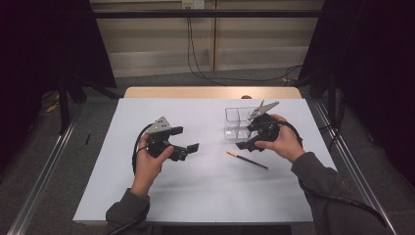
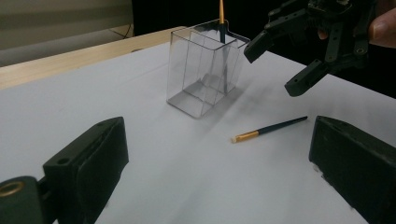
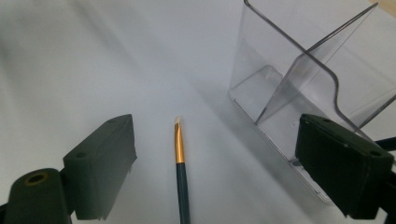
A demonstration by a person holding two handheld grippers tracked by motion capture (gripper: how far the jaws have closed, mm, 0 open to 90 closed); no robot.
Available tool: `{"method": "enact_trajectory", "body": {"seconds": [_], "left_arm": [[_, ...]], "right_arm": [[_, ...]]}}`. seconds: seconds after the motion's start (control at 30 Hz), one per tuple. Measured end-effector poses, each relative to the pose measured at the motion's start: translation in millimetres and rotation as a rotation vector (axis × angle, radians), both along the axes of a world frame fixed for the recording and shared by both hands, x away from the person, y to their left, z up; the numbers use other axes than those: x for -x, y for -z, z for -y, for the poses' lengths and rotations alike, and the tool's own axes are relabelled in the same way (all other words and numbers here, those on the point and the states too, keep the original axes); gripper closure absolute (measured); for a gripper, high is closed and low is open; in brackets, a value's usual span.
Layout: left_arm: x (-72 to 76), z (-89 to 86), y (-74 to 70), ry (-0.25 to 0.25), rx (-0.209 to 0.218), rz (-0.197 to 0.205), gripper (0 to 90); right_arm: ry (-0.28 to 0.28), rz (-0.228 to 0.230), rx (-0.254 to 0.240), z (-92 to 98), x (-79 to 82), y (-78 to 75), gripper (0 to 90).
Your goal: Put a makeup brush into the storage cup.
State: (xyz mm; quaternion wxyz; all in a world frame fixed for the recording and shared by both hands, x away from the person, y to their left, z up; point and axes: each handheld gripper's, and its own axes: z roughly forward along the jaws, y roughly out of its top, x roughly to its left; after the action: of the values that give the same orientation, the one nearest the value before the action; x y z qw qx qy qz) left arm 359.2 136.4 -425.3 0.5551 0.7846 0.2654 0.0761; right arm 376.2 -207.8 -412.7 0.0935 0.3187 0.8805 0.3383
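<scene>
My right hand-held gripper (image 1: 248, 137) hovered with jaws wide and empty above the brush (image 3: 180, 164), which lay flat on the white bench (image 1: 195, 196) just beside the clear divided holder (image 3: 299, 88). My left hand-held gripper (image 1: 185, 139) was wide too, holding nothing.

On the counter (image 1: 147, 196) a brush (image 1: 247, 160) lies just in front of the divided container (image 1: 237, 122); a second brush (image 2: 222, 21) stands inside that container.
</scene>
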Motion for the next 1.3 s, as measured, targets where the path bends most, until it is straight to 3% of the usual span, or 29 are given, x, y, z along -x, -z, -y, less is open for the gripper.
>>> {"method": "enact_trajectory", "body": {"seconds": [0.53,0.77,0.87,0.97,1.1,1.3], "left_arm": [[0.8,-1.8,-1.7,0.006,0.007,0.015,3.2],[0.9,-1.9,-1.9,0.003,0.008,0.016,3.0],[0.9,-1.8,-1.8,0.008,-0.011,0.022,3.0],[0.8,-1.7,-2.0,0.008,-0.004,0.021,3.0],[0.8,-2.3,-2.2,0.009,-0.002,0.022,3.0],[0.7,-2.7,-2.2,0.008,-0.003,0.024,3.0]], "right_arm": [[-0.044,-0.026,0.017,-9.1,-1.7,3.4,16.4],[-0.049,-0.04,0.052,-11.9,-2.1,6.0,17.6],[-0.043,-0.053,0.052,-12.7,-2.2,6.3,18.6],[-0.057,-0.045,0.077,-12.8,-3.4,7.1,20.6],[-0.053,-0.068,0.085,-14.6,-2.7,7.6,23.2],[-0.071,-0.061,0.093,-16.2,-3.3,8.8,28.7]]}}
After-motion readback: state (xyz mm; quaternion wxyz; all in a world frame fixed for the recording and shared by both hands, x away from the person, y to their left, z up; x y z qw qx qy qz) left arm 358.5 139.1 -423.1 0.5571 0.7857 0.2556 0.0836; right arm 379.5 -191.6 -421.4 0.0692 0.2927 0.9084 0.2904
